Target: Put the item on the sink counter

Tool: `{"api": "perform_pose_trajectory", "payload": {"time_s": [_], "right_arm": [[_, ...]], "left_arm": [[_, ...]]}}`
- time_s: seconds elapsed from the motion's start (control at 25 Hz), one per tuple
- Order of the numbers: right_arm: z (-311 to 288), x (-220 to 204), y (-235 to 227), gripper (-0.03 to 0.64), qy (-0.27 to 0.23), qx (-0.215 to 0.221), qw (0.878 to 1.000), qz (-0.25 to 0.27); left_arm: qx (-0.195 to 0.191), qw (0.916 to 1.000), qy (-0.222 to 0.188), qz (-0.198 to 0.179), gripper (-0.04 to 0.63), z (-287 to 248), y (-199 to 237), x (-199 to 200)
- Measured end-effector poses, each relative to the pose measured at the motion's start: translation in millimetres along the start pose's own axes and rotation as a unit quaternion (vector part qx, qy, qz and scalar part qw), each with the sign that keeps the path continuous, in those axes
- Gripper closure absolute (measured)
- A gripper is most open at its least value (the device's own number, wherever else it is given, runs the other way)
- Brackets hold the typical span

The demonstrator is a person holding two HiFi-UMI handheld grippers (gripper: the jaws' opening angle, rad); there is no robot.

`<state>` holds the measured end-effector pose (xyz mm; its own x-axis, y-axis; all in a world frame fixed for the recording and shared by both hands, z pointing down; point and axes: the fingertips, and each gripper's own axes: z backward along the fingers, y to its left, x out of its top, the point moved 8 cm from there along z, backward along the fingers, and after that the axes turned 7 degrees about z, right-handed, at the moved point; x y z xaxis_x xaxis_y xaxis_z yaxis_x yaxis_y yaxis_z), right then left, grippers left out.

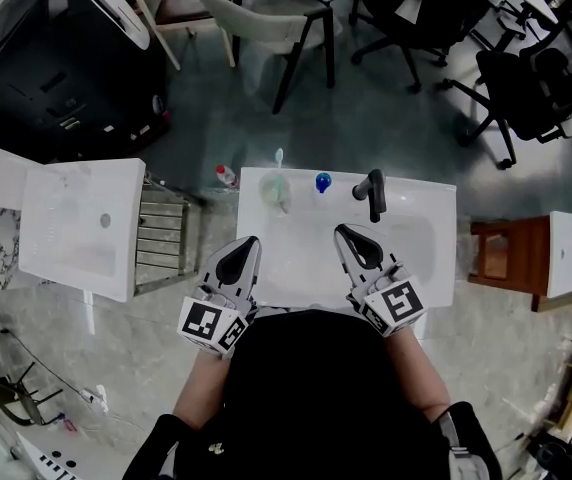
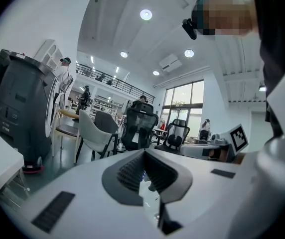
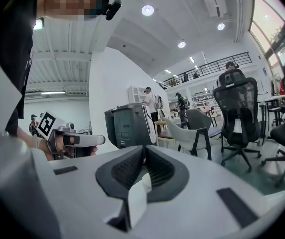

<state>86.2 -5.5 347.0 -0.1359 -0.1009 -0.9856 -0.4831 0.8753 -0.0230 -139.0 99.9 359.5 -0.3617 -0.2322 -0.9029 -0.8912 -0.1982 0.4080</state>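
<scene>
Sink counter front edge: L gripper closed, empty | R gripper closed, empty | tips short of faucet

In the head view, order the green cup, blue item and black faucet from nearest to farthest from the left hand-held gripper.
From the left hand-held gripper:
1. Green cup, just ahead, on the left.
2. Blue item, in the middle.
3. Black faucet, to the right.
</scene>
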Motion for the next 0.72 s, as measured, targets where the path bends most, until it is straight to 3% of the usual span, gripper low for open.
{"api": "perform_pose_trajectory", "payload": {"time_s": [0.72], "right_arm": [[2.5, 0.4, -4.0, 0.574, 0.001, -0.004, 1.000, 0.006]], "left_arm": [[0.005, 1.0000, -0.003, 0.006, 0.574, -7.8, 0.9, 1.8]]}}
